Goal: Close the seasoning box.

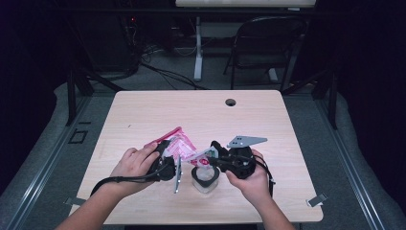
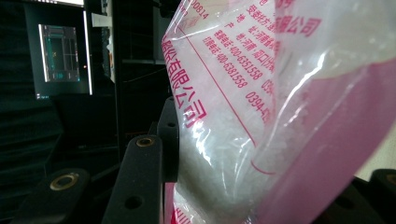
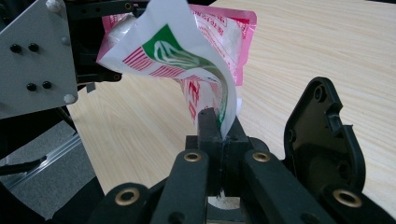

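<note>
Two hand-held grippers meet over the near middle of the counter point(image 1: 143, 115), each carried in one of the person's hands, and both have hold of the same pink and white plastic bag point(image 1: 182, 146). The left hand-held gripper point(image 1: 168, 158) has its jaws partly closed around the full body of the bag point(image 2: 261, 116), which is packed with white grains and printed with red characters and numbers; the bag bulges between the black jaws in the left gripper view. The right hand-held gripper point(image 1: 210, 154) is pinched tight on a thin corner of the bag point(image 3: 187, 60), where a green and white patch shows, and the film curls up from between the closed jaws in the right gripper view. The bag hangs in the air between the two, above the counter. A small clear cup with a dark rim point(image 1: 205, 179) stands on the counter just below the right hand-held gripper, near the front edge.
</note>
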`<action>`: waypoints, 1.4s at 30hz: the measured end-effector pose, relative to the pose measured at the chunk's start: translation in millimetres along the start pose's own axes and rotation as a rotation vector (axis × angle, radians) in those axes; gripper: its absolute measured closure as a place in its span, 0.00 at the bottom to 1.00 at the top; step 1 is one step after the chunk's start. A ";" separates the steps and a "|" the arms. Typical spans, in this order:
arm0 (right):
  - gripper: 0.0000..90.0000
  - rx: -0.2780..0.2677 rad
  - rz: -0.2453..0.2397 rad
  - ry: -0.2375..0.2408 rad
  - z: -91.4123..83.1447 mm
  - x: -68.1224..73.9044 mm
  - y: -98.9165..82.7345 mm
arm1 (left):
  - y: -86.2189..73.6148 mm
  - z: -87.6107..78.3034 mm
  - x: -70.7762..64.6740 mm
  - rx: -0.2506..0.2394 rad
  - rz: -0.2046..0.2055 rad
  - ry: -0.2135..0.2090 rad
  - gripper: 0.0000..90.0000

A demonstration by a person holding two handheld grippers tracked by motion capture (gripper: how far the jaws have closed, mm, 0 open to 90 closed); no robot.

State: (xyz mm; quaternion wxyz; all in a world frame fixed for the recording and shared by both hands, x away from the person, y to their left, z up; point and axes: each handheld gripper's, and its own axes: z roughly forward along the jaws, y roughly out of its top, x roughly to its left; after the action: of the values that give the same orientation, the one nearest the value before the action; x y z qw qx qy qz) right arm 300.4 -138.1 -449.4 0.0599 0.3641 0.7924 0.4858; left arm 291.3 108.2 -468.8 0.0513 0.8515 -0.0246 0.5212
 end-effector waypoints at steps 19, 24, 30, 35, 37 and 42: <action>1.00 0.012 -0.004 0.000 1.8 0.7 -0.2 | 2.7 -1.0 2.7 0.020 0.051 -0.030 0.72; 1.00 0.017 -0.005 -0.001 1.5 0.5 0.1 | 4.0 -1.9 3.9 0.024 0.068 -0.029 0.72; 1.00 0.023 -0.009 -0.002 2.3 1.2 0.0 | 4.4 -2.4 4.8 0.028 0.094 -0.025 0.72; 1.00 0.026 -0.010 -0.002 3.8 1.7 -0.4 | 5.3 -3.0 5.8 0.035 0.112 -0.019 0.72; 1.00 0.029 -0.010 -0.002 3.8 1.6 -0.4 | 6.2 -3.5 5.9 0.037 0.120 -0.011 0.72; 1.00 0.031 -0.006 -0.002 3.0 0.7 -0.2 | 8.5 -4.6 5.7 0.037 0.135 -0.002 0.73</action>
State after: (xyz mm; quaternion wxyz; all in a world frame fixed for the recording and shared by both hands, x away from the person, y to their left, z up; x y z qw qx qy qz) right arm 301.1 -135.5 -450.9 0.0564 0.3630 0.8008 0.4731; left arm 289.1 100.4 -461.1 0.0004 0.8492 -0.0726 0.5230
